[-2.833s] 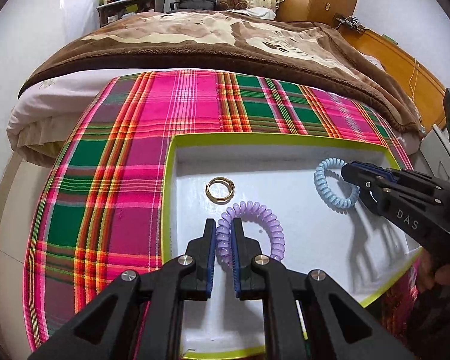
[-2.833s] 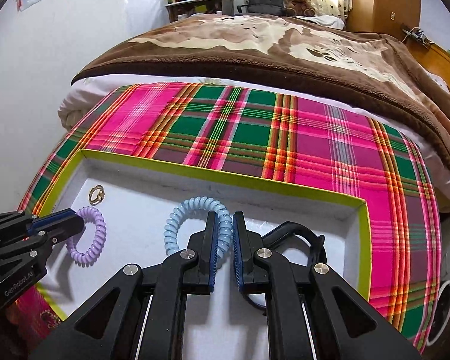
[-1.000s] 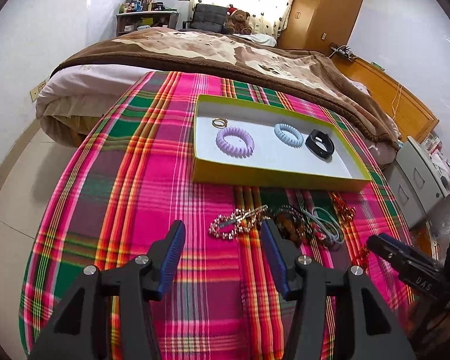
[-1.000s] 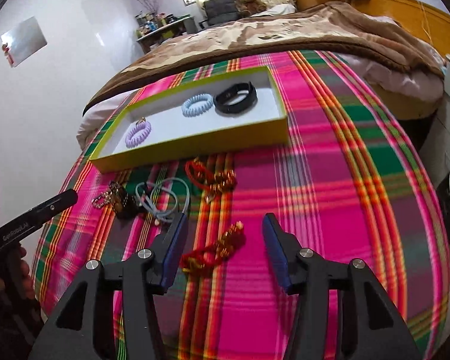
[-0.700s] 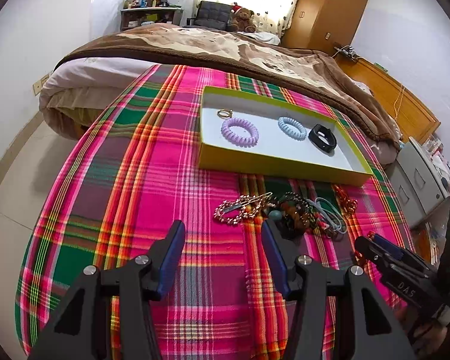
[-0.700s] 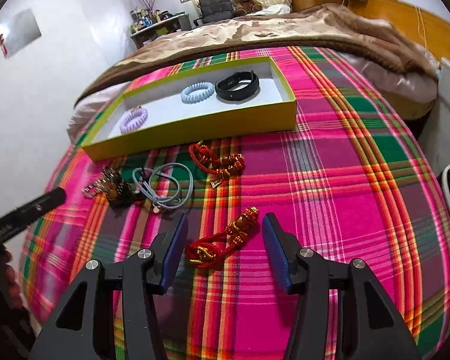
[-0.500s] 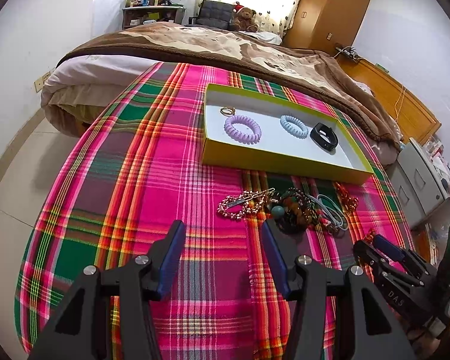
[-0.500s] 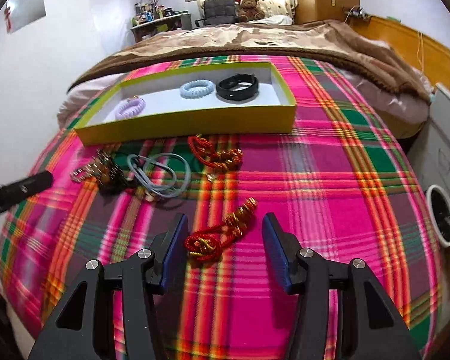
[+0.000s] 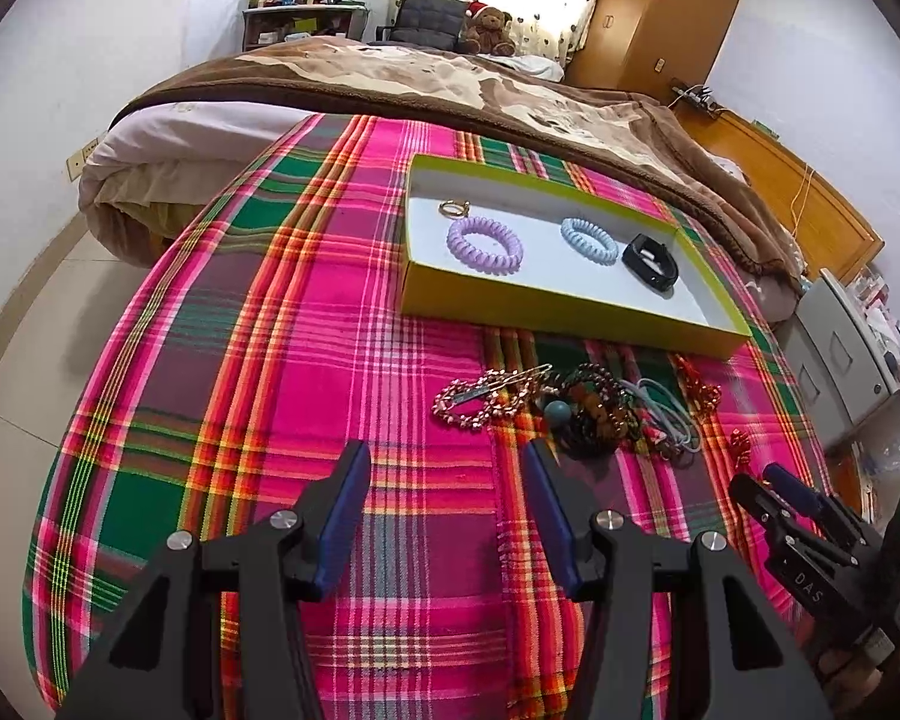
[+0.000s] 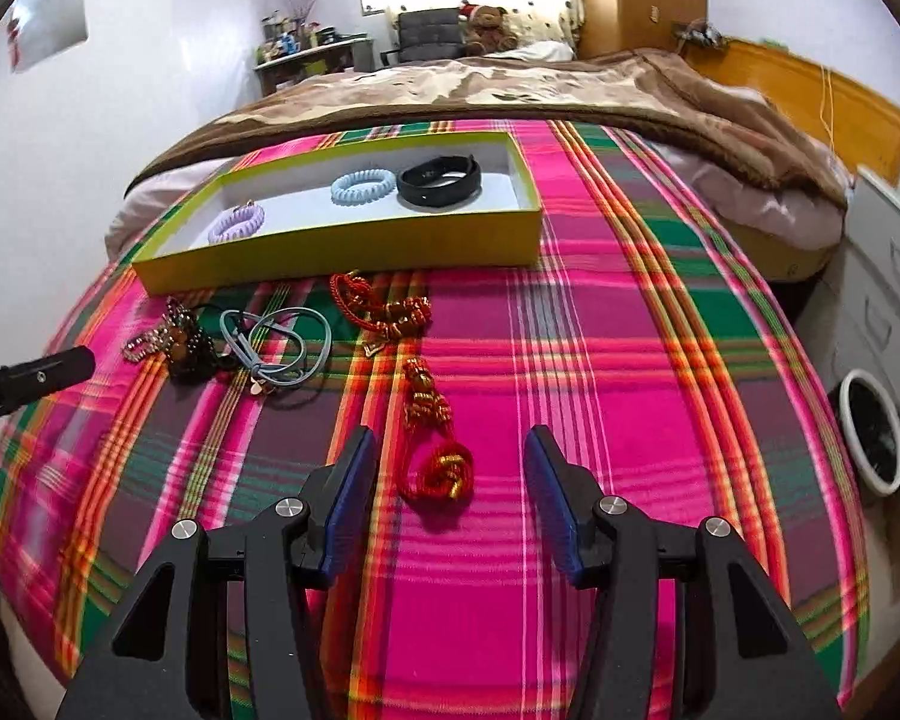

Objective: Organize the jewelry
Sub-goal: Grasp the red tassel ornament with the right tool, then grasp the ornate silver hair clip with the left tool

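Left gripper (image 9: 444, 483) jaws wide apart, holding nothing, above plaid cloth (image 9: 282, 324). Right gripper (image 10: 450, 474) likewise spread and unloaded, red knotted cord (image 10: 435, 438) lying between its fingers.

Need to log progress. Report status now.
Both grippers, left and right, open, empty. Red knotted bracelet lies between right's fingers. Box holds four pieces. Nothing blocking.

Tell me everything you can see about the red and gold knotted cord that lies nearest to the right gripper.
The red and gold cord looks like braided red string with shiny gold knots. It lies flat and stretched out on the plaid cloth, apart from the other jewelry. Its near end forms a round knot with a small loop; its far end points toward the yellow box. The near knot lies just ahead of the open right gripper, and nothing grips it.
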A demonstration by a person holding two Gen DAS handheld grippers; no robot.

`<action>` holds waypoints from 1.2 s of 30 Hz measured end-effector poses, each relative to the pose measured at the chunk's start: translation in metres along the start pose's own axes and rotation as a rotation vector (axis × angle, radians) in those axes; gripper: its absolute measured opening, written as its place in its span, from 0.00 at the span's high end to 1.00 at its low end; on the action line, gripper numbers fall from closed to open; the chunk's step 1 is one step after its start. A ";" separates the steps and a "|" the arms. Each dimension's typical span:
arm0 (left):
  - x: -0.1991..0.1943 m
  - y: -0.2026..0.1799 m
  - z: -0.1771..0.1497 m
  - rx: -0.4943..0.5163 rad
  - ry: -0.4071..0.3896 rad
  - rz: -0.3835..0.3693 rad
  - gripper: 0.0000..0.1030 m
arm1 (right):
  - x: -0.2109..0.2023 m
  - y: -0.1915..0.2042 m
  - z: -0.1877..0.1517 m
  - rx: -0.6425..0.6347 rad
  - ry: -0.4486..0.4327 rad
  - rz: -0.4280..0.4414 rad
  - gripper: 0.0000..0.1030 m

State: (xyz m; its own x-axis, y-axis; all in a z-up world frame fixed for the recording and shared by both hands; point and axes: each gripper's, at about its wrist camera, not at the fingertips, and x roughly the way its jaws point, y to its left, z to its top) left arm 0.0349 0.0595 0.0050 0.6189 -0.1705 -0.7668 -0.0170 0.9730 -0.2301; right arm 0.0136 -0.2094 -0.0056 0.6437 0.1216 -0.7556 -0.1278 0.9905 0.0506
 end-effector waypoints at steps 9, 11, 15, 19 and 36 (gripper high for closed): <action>0.005 0.004 0.002 0.017 0.015 0.009 0.47 | -0.002 -0.002 -0.001 -0.022 -0.005 0.027 0.80; 0.006 0.003 0.004 0.029 0.015 0.019 0.47 | -0.003 -0.003 -0.002 -0.013 -0.004 0.044 0.86; 0.012 0.002 0.008 0.059 0.025 0.023 0.47 | -0.006 -0.005 -0.002 0.000 -0.013 0.055 0.88; 0.016 -0.002 0.013 0.095 0.037 0.035 0.47 | -0.011 -0.013 0.000 0.041 -0.024 0.078 0.88; 0.044 -0.027 0.027 0.254 0.073 0.081 0.47 | -0.011 -0.017 0.007 0.064 -0.035 0.097 0.88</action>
State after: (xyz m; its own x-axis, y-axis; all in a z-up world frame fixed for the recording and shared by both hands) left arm 0.0838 0.0301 -0.0069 0.5653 -0.0928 -0.8197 0.1396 0.9901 -0.0159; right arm 0.0138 -0.2272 0.0061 0.6568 0.2181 -0.7219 -0.1431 0.9759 0.1647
